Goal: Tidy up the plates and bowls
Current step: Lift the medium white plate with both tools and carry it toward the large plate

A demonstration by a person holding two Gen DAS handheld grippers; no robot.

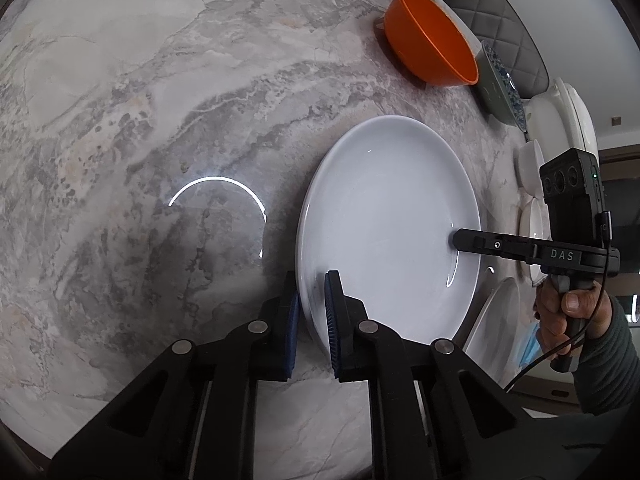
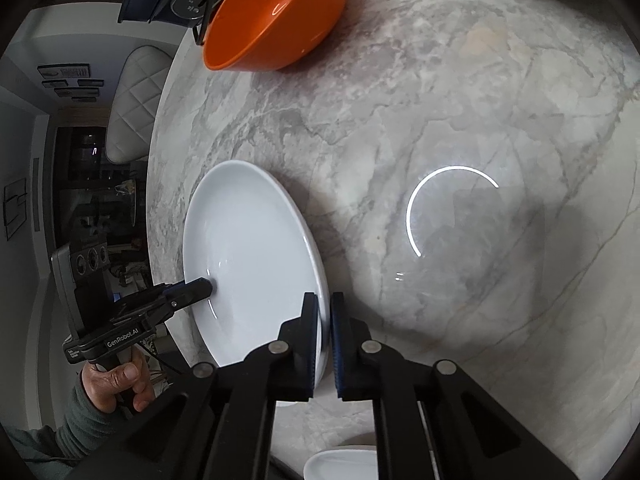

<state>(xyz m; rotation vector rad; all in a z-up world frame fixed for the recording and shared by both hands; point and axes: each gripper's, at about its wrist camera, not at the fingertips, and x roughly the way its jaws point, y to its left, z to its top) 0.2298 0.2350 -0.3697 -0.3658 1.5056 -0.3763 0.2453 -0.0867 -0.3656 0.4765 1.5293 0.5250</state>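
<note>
White plate sits centre-right in the left wrist view, on the marble table; both tools grip it at opposite rims; left gripper at bottom centre of that view is clamped on the near rim, one blue pad inside the plate, the other under or outside the rim; jaws nearly closed, only the rim between them; right gripper comes in from the right edge of the same view, tip on the plate's far-right rim, held by a hand in a dark green sleeve; in the right wrist view the same plate lies left of centre, right gripper at bottom centre pinched tight on its rim, plate edge between the two fingers; left gripper enters from the lower left, tip on the opposite rim, another hand on its handle; cannot tell if the plate is lifted or still resting on the table; orange bowl upper right in the left view, well apart from the plate, top centre in the right view; patterned bowl just beside the orange one; white dishes along the right edge; quilted chair behind the table; ring-shaped light reflection on the marble left of the plate; another white dish at bottom centre of the right view.
</note>
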